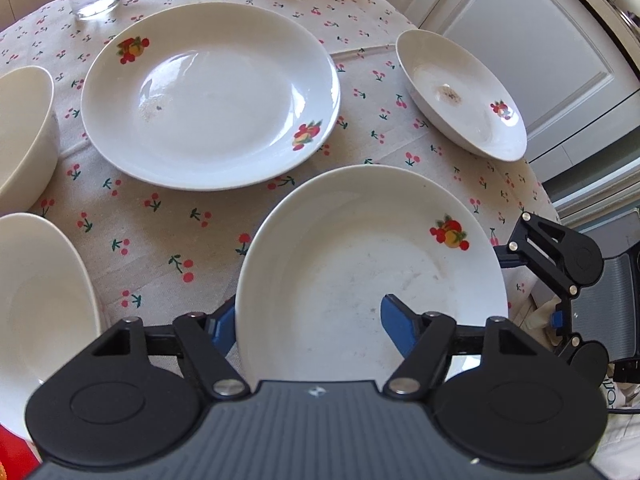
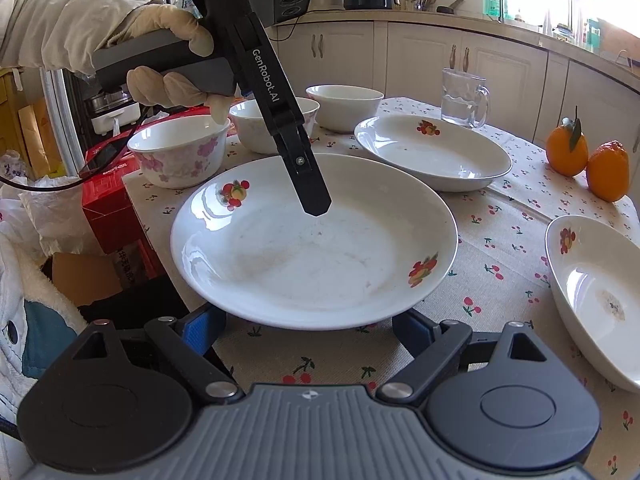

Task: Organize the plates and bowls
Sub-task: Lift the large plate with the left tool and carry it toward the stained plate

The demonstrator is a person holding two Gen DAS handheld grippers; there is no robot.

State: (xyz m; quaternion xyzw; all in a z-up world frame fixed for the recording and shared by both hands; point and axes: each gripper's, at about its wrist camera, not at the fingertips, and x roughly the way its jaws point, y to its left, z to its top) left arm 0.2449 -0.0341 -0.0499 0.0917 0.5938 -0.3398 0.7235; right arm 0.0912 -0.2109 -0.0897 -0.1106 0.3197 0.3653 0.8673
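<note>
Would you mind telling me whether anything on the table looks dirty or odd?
Yes: the small plate at the table's edge has a brownish residue spot in its middle. The plate that the left gripper is working on looks smeared too.

Table (image 2: pixel 500 216) before me, round, under cherry-print cloth (image 1: pixel 168 240). On cloth: large fruit-print plate (image 1: pixel 208 96), smaller stained plate (image 1: pixel 460 92) near far edge, three bowls (image 2: pixel 180 152) (image 2: pixel 260 128) (image 2: pixel 344 106) in row, glass water mug (image 2: pixel 464 98), two oranges (image 2: pixel 566 148) (image 2: pixel 608 172) touching each other
</note>
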